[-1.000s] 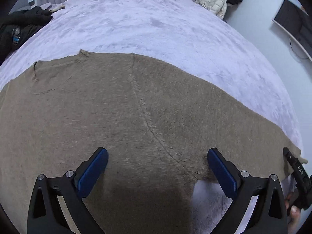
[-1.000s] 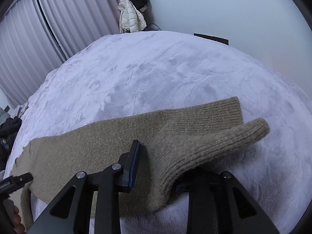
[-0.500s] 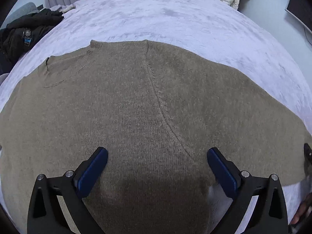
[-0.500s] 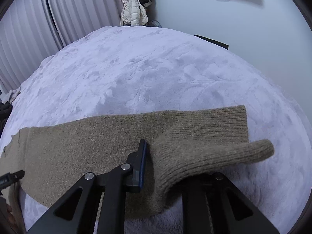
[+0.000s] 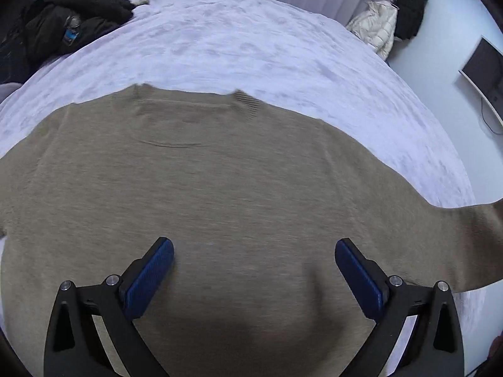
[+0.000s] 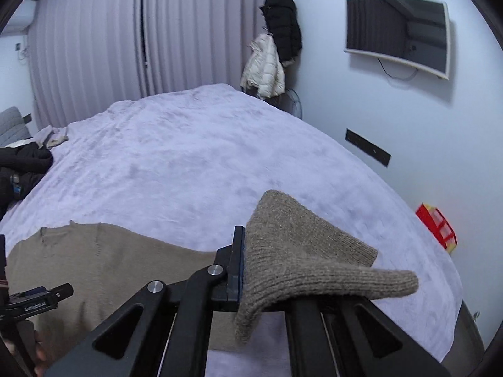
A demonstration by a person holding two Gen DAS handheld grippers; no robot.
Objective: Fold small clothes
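Observation:
A tan knit sweater (image 5: 220,188) lies spread flat on the lilac bed (image 5: 251,47), neckline toward the far side. My left gripper (image 5: 254,267) is open and empty, hovering over the sweater's body with its blue pads (image 5: 151,276) wide apart. The sweater's right sleeve (image 5: 471,229) stretches off to the right and is raised. My right gripper (image 6: 264,270) is shut on the sleeve cuff (image 6: 301,251), lifted above the bed; the cuff drapes over the fingers and hides the right one. The sweater body (image 6: 94,270) shows at lower left in the right wrist view.
Dark clothes (image 5: 63,25) lie at the bed's far left. Jackets (image 6: 273,50) hang in the corner by the curtains. A wall TV (image 6: 399,31) and a red box (image 6: 437,226) are at the right. The bed's right edge runs near the wall.
My right gripper has lifted the sleeve cuff off the bed and tilted up. My left gripper has shifted left over the sweater's body, still open.

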